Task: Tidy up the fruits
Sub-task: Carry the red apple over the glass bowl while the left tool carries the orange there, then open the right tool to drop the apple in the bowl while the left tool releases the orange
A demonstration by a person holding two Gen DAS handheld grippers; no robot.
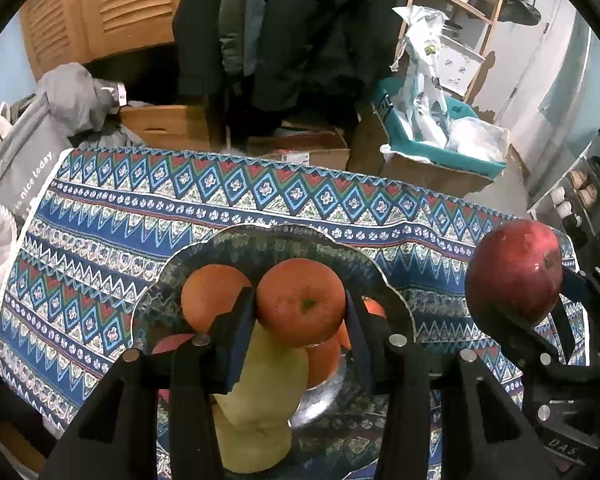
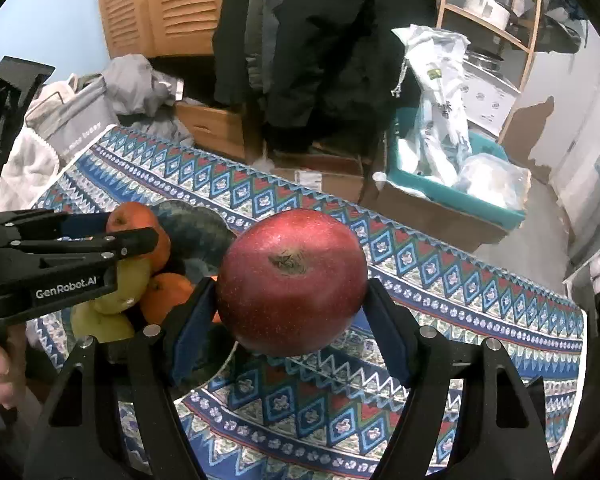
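My left gripper (image 1: 301,304) is shut on an orange (image 1: 301,302) and holds it over a glass bowl (image 1: 268,240) with a scalloped rim. In the bowl lie another orange (image 1: 210,294), a yellow-green pear (image 1: 260,400) and more fruit, partly hidden. My right gripper (image 2: 290,312) is shut on a red apple (image 2: 292,280), held above the tablecloth to the right of the bowl. The apple also shows in the left wrist view (image 1: 514,270). The left gripper (image 2: 132,240) with its orange (image 2: 134,216) shows in the right wrist view, over the bowl (image 2: 196,228).
A patterned blue tablecloth (image 1: 100,240) covers the table. Behind its far edge stand cardboard boxes (image 1: 168,126), a teal bin with plastic bags (image 1: 440,136), grey bags (image 1: 60,112), hanging dark coats (image 1: 300,28) and a wooden shelf (image 1: 480,8).
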